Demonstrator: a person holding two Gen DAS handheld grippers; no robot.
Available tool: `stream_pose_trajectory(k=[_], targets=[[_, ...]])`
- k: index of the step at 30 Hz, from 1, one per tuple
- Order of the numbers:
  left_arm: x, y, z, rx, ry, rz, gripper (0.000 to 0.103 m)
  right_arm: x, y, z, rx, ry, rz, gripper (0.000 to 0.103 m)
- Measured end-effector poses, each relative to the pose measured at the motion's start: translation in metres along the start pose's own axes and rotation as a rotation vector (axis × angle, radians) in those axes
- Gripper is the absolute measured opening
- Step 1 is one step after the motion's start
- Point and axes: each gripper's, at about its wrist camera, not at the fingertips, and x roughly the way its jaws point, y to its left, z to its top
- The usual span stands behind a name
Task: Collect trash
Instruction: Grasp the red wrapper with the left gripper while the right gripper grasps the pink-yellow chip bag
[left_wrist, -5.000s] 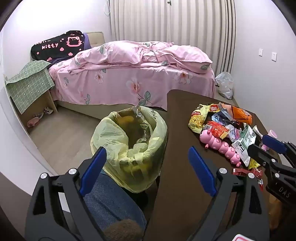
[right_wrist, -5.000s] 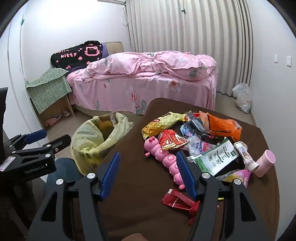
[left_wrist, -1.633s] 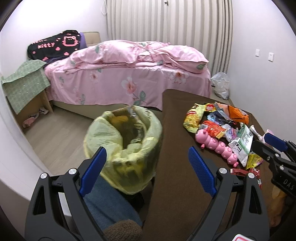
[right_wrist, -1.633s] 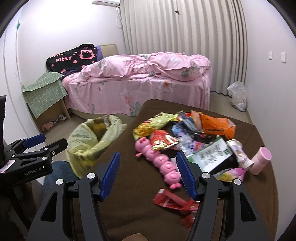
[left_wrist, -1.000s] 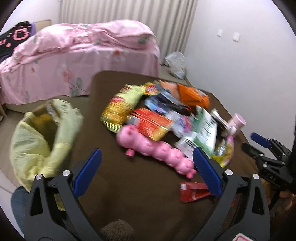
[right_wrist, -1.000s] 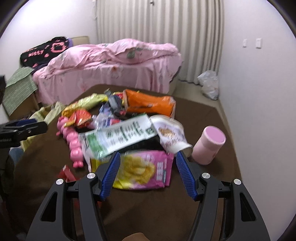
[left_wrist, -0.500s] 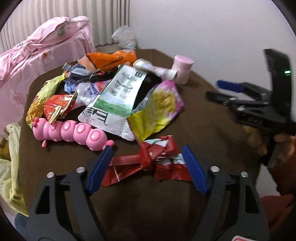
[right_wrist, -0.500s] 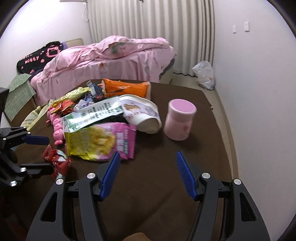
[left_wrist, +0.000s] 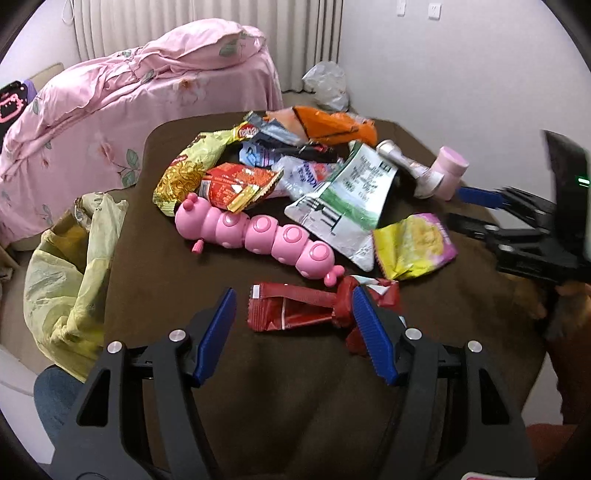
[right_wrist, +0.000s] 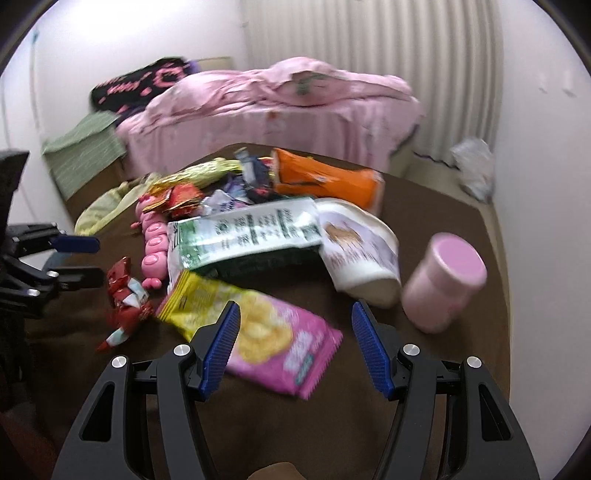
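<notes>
Both grippers have swung from the yellow-lined bin (left_wrist: 70, 266) to the litter: the left gripper (left_wrist: 295, 332), jaws closing, straddles a crumpled red wrapper (left_wrist: 295, 308) near the counter's (left_wrist: 295, 406) front edge; the right gripper (right_wrist: 291, 350) hovers wide over a pink-and-yellow snack packet (right_wrist: 266, 332).

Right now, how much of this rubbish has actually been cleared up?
Hardly any. The yellow bin bag beside the table seems to hold something already, though I can't tell what. The left gripper is closing around the red wrapper, not gripping yet; the right gripper hovers open over the pink-and-yellow packet. The whole pile remains.
</notes>
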Motion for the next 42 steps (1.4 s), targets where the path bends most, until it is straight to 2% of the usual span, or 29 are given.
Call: stream_pose_trajectory(k=[3, 7, 10, 14, 17, 20, 22, 25, 28, 29, 33, 35, 38, 41, 42], targets=[[-0.005, 0.001, 0.002, -0.005, -0.019, -0.058, 0.062, 0.02, -0.002, 0.006, -0.019, 0.051, 0.063, 0.059], [-0.004, -0.008, 0.008, 0.021, -0.034, -0.099, 0.062, 0.04, -0.004, -0.006, 0.0, 0.149, 0.083, 0.06], [-0.001, -0.02, 0.01, 0.089, -0.04, -0.124, 0.062, 0.026, -0.001, -0.023, 0.034, 0.146, 0.103, 0.059], [0.018, -0.037, 0.014, 0.221, -0.023, -0.105, 0.062, 0.003, 0.002, -0.046, 0.077, 0.177, 0.104, 0.06], [0.036, -0.026, 0.014, 0.161, 0.03, -0.128, 0.062, -0.012, 0.006, -0.061, 0.081, 0.171, 0.07, 0.06], [0.033, -0.016, 0.006, 0.083, 0.04, -0.163, 0.062, -0.017, 0.017, -0.067, 0.021, 0.163, 0.02, 0.06], [0.024, -0.015, -0.001, 0.072, 0.051, -0.193, 0.062, -0.019, 0.012, -0.066, 0.063, 0.194, 0.03, 0.06], [0.011, -0.02, -0.017, 0.084, 0.074, -0.232, 0.062, -0.033, 0.008, -0.062, 0.103, 0.141, 0.022, 0.06], [0.0, -0.024, -0.027, 0.089, 0.078, -0.244, 0.062, -0.039, 0.005, -0.057, 0.184, 0.127, 0.036, 0.06], [-0.007, -0.023, -0.029, 0.085, 0.062, -0.24, 0.062, -0.038, 0.002, -0.057, 0.251, 0.126, 0.052, 0.06], [-0.022, -0.014, -0.026, 0.056, 0.012, -0.17, 0.062, -0.015, 0.001, -0.06, 0.431, 0.169, 0.134, 0.06], [-0.026, -0.009, -0.024, 0.047, 0.002, -0.151, 0.062, -0.006, 0.006, -0.049, 0.407, 0.158, 0.098, 0.06], [-0.027, -0.005, -0.024, 0.045, -0.005, -0.153, 0.062, 0.011, 0.011, -0.034, 0.375, 0.149, 0.105, 0.06], [-0.022, -0.005, -0.025, 0.054, 0.013, -0.158, 0.062, 0.032, 0.021, -0.016, 0.264, 0.14, 0.04, 0.059], [-0.02, -0.005, -0.026, 0.058, 0.02, -0.162, 0.062, 0.036, 0.023, -0.012, 0.242, 0.139, 0.028, 0.049]])
